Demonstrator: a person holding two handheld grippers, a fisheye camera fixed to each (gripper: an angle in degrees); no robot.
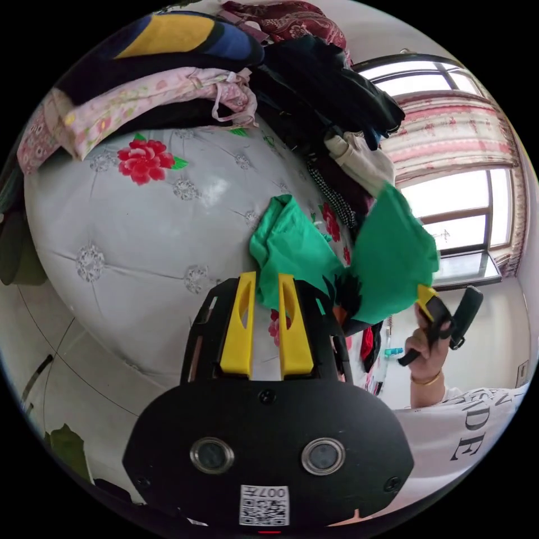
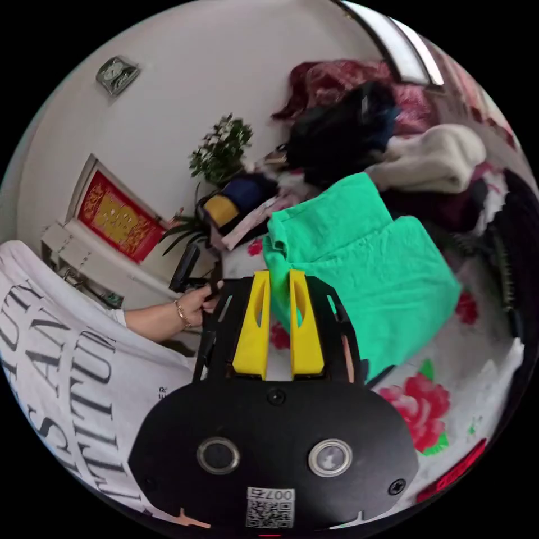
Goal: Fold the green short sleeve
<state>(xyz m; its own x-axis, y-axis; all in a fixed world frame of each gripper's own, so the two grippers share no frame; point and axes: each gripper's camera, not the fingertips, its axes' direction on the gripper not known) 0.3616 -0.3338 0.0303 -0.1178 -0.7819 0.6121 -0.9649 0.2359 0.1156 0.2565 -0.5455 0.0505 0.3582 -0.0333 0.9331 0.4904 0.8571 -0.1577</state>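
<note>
The left gripper (image 1: 267, 276) was nearly closed on a bunched edge of the green shirt (image 1: 292, 247), lifting it above the flowered bed (image 1: 140, 224). The right gripper (image 2: 279, 276) pinched another edge, jaws close together, the shirt (image 2: 359, 264) hanging between them. Piled clothes (image 1: 314, 84) lay behind, near the window (image 1: 466, 208).

A bed (image 1: 140, 224) with a pale cover and red flowers has a pile of clothes (image 1: 314, 95) on it. Bright windows (image 1: 466, 208) have striped curtains (image 1: 449, 135). A plant (image 2: 220, 149) and a red picture (image 2: 115, 216) are by the white wall (image 2: 185, 73)
</note>
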